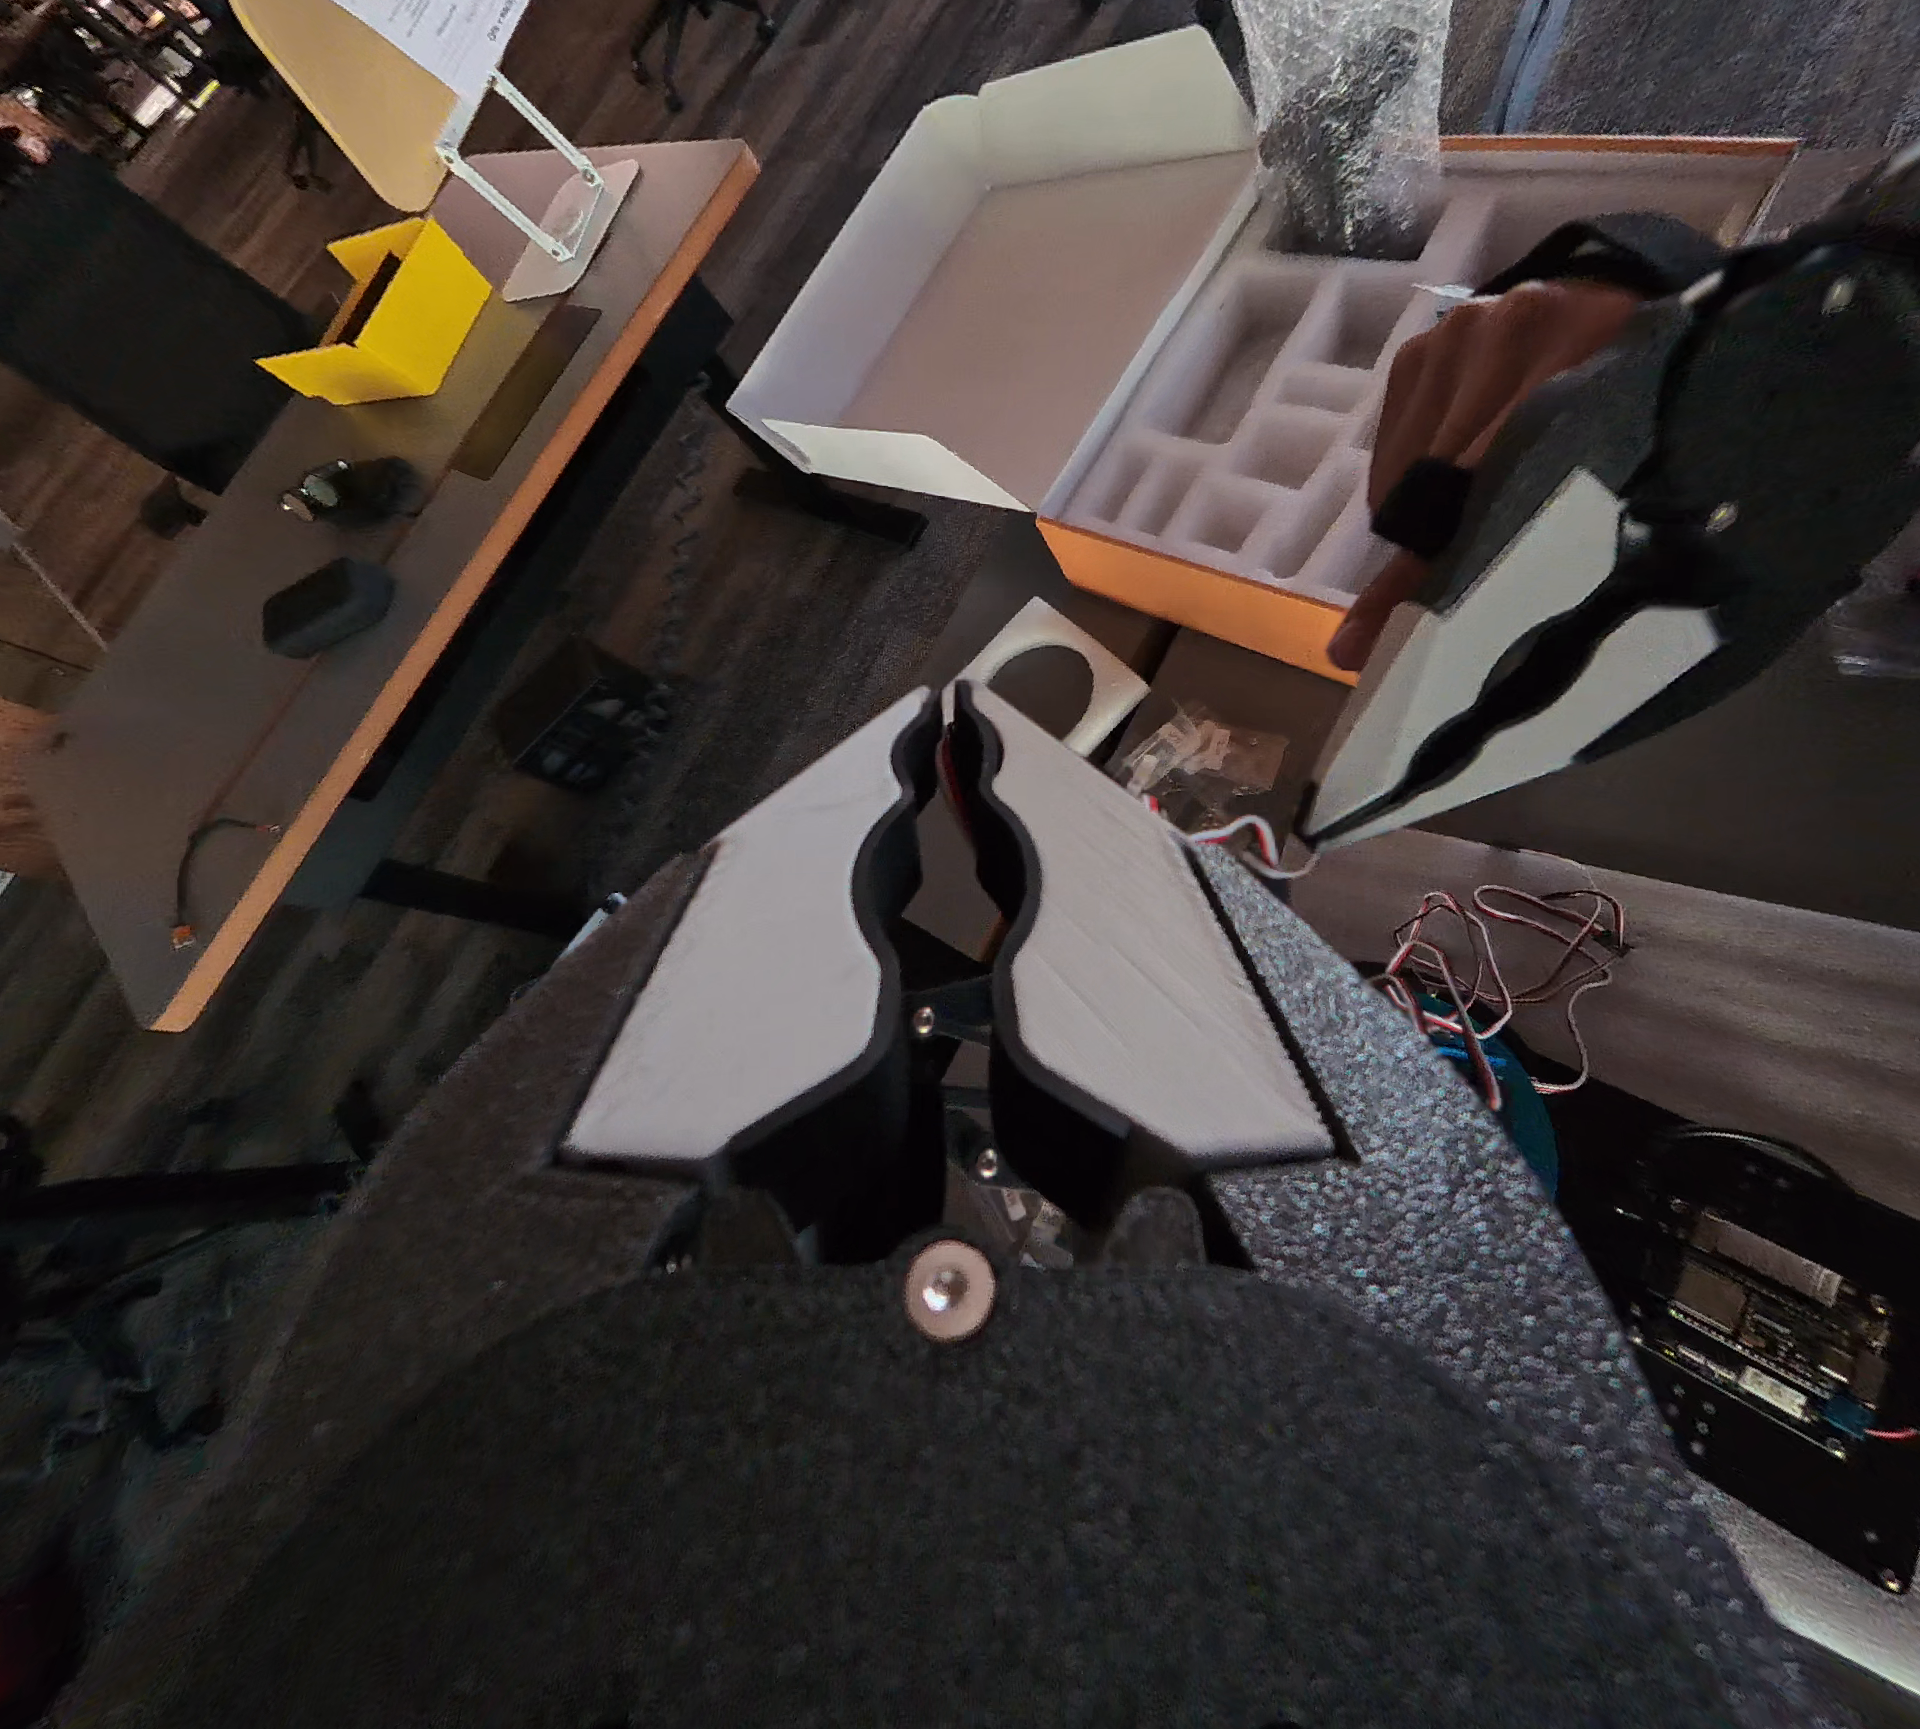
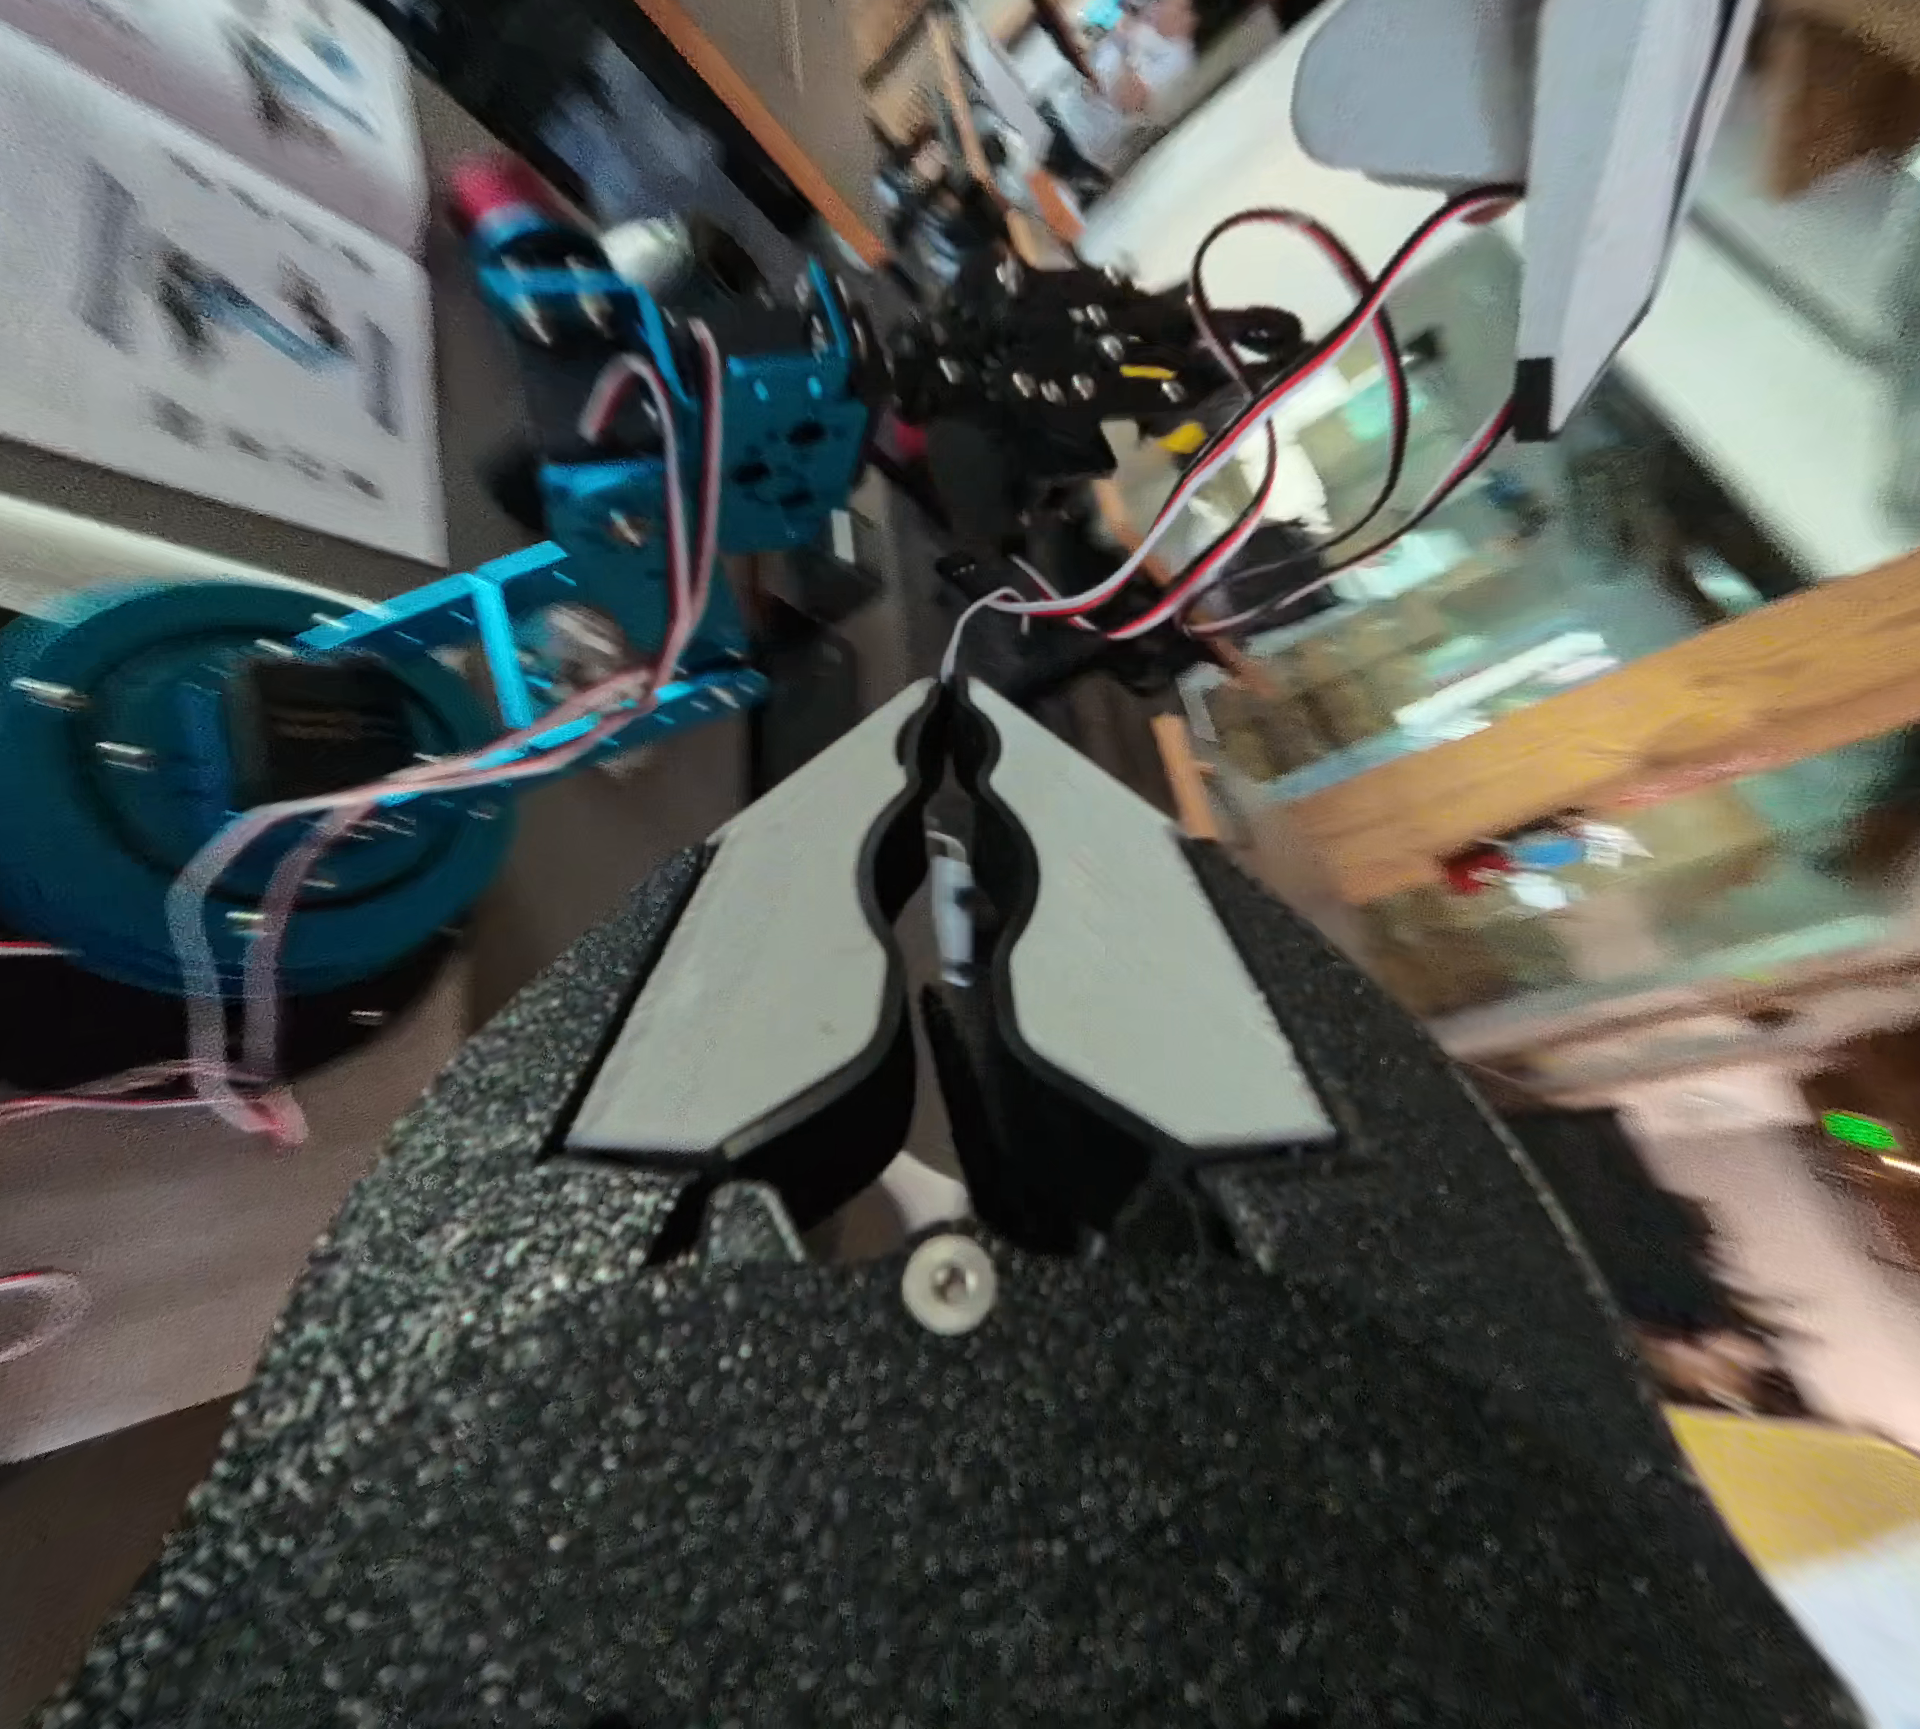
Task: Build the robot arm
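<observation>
**Friend:** Wire [image 2: 1377,318], where was it?

**Me:** It hung in the air between my two grippers. My right gripper [image 2: 951,692] had its tips pinched together on one end. The wire came out at twelve o'clock.

**Friend:** And your other one?

**Me:** My left gripper [image 1: 948,713] was nearly closed too. It pinched the little black plug [image 2: 1532,401] at the wire's other end. From my right side, that was up at one o'clock.

**Friend:** Why only the tips?

**Me:** The wire was very thin. I think only the tips could squeeze it tight enough to hold it.

**Friend:** Why was it all loopy?

**Me:** My grippers were near each other, so the wire was slack and sagged in curls.

**Friend:** What else was around?

**Me:** A blue robot arm [image 2: 665,474] lay at ten o'clock, with more wires hanging off it. Its round base [image 2: 125,796] was at nine. From my left side, an open box [image 1: 1174,578] with white foam holes sat at one o'clock. Bubble wrap [image 1: 1340,79] stuck out of it.
</observation>
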Demonstrator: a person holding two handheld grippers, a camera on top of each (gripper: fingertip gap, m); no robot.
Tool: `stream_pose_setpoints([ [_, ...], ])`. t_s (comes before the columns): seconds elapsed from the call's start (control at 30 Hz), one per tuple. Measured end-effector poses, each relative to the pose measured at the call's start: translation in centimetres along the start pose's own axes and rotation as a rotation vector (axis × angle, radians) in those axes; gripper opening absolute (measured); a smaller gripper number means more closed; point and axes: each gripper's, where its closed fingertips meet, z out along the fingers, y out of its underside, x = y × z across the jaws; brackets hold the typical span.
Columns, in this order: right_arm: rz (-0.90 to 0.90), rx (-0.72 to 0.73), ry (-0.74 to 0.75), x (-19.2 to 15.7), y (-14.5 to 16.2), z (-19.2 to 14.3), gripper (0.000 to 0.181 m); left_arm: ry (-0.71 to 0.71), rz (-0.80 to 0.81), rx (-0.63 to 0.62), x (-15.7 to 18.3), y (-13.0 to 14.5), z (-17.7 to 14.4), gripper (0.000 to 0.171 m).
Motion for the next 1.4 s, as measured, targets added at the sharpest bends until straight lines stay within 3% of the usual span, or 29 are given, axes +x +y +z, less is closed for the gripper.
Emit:
stream_pose_setpoints([
  [0.13, 0.076, -0.033, -0.193, -1.8, 0.8, -2.5, 0.0, -0.045, 0.002, 0.005, -0.4, -0.3, 0.4, 0.001],
  [0.2, 0.126, -0.17, -0.386, -5.0, 3.4, -4.5, 0.0, -0.095, -0.014, 0.02, -1.6, -0.6, 0.0, 0.001],
  [0.3, 0.142, -0.306, -0.412, -7.1, 6.7, -7.2, 0.0, -0.002, -0.079, 0.094, -1.1, -1.7, -0.9, 0.001],
  [0.43, 0.33, -0.547, -0.558, -11.9, 10.8, -12.9, 0.0, 0.102, -0.068, 0.116, 1.5, -2.0, -1.0, 0.002],
  [0.6, 0.399, -0.866, -0.597, -17.6, 15.4, -21.2, 0.0, 0.164, -0.064, 0.136, 4.2, -2.5, -1.2, 0.002],
  [0.73, 0.469, -1.128, -0.494, -18.9, 19.4, -28.2, 0.0, 0.224, -0.093, 0.15, 6.3, -4.2, -1.1, 0.002],
  [0.83, 0.535, -1.185, -0.424, -19.4, 21.1, -31.2, 0.0, 0.285, -0.071, 0.163, 8.7, -6.1, -1.0, 0.002],
  [0.9, 0.592, -1.168, -0.376, -19.2, 21.4, -32.1, 0.003, 0.322, -0.038, 0.165, 10.5, -7.3, -1.0, 0.002],
  [0.97, 0.63, -1.175, -0.293, -18.1, 21.8, -33.1, 0.017, 0.366, -0.013, 0.166, 12.7, -8.5, -1.4, 0.001],
  [1.07, 0.67, -1.118, -0.192, -16.5, 21.3, -33.7, 0.019, 0.454, 0.007, 0.162, 16.9, -9.5, -2.7, 0.002],
  [1.2, 0.653, -1.01, -0.025, -13.9, 19.6, -33.1, 0.023, 0.504, 0.028, 0.172, 23.2, -8.2, -4.6, 0.002],
  [1.27, 0.678, -0.731, 0.026, -12.9, 14.0, -29.3, 0.037, 0.475, 0.027, 0.205, 25.8, -6.4, -5.7, 0.003],
  [1.33, 0.726, -0.284, -0.025, -13.3, 4.6, -24.7, 0.035, 0.402, 0.034, 0.254, 27.7, -4.3, -6.9, 0.002],
  [1.4, 0.805, 0.056, -0.133, -15.0, -3.3, -21.7, 0.034, 0.305, 0.042, 0.349, 29.1, -2.3, -8.4, 0.002],
])
